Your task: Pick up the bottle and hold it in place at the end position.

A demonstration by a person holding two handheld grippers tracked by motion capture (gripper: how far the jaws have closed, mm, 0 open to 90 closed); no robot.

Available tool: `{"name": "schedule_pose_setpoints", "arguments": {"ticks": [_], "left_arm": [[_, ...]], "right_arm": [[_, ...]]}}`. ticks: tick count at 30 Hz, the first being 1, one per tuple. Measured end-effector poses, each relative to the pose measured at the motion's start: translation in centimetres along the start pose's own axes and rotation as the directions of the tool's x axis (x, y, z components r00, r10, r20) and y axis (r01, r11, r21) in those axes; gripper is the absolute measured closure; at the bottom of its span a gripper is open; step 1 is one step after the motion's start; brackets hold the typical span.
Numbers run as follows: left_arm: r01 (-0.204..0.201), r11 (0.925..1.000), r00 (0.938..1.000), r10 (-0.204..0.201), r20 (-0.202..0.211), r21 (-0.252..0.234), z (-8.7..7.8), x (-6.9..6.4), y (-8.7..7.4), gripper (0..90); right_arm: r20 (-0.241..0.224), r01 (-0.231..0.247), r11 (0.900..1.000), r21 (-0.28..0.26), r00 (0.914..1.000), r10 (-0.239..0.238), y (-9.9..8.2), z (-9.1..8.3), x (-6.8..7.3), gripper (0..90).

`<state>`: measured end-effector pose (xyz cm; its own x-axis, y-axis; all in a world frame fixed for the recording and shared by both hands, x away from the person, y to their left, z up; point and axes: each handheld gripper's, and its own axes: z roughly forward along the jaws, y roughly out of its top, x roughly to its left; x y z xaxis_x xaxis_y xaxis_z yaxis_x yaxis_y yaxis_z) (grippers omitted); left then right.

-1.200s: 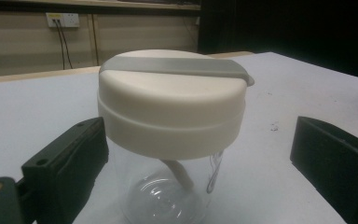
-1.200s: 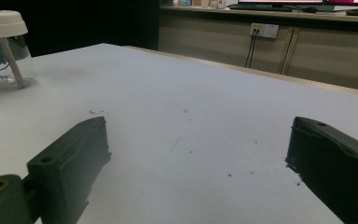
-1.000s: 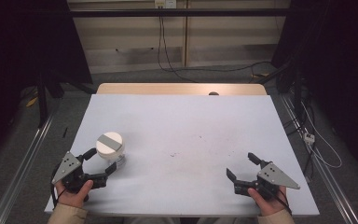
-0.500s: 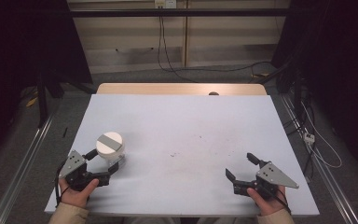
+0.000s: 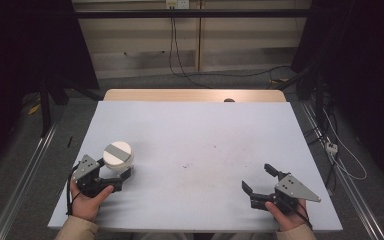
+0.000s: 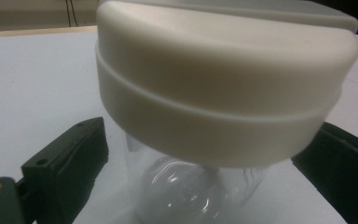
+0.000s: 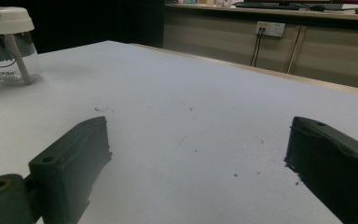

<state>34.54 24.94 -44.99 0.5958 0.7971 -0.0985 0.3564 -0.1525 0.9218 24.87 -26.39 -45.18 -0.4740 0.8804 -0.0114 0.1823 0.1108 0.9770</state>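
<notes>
since the earlier frame the left gripper (image 5: 111, 174) has slid down toward the lower left of the high view, and the cup (image 5: 118, 156) has come with it — the right gripper (image 5: 260, 179) has barely shifted. the cup, a clear tumbler with a cream lid (image 6: 223, 79) and a straw inside, stands upright on the white table (image 5: 200, 135) at the lower left; in the left gripper view its wall sits between the two jaws, which flank it closely, though i cannot tell whether they actually press. it looks like the grasp step: next comes a firm close low on the wall, then a level lift. the left hand (image 5: 87, 197) lies low, forearm entering from the bottom edge. the right gripper rests wide open at lower right, holding nothing, well apart from the cup.
</notes>
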Motion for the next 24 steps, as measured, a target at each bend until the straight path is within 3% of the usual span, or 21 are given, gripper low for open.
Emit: {"name": "schedule_pose_setpoints", "arguments": {"ticks": [11, 17, 24], "left_arm": [[-0.002, 0.9998, 0.9988, 0.003, -0.049, 0.02, 1.2, -0.3, 0.2, 5.6], [-0.001, 1.0, 0.9976, 0.0, -0.069, -0.004, 1.3, -0.6, 0.4, 7.4], [-0.007, 1.0, 0.9969, 0.007, -0.079, 0.002, 1.7, -0.7, 0.4, 8.9]], "right_arm": [[-0.003, -0.002, 1.0, 0.001, 1.0, 0.002, 0.0, 0.1, 0.0, 5.8], [-0.003, -0.004, 1.0, -0.001, 1.0, 0.004, 0.0, 0.1, 0.0, 5.8], [-0.004, -0.005, 1.0, 0.0, 1.0, 0.005, 0.0, 0.1, -0.1, 5.8]]}}
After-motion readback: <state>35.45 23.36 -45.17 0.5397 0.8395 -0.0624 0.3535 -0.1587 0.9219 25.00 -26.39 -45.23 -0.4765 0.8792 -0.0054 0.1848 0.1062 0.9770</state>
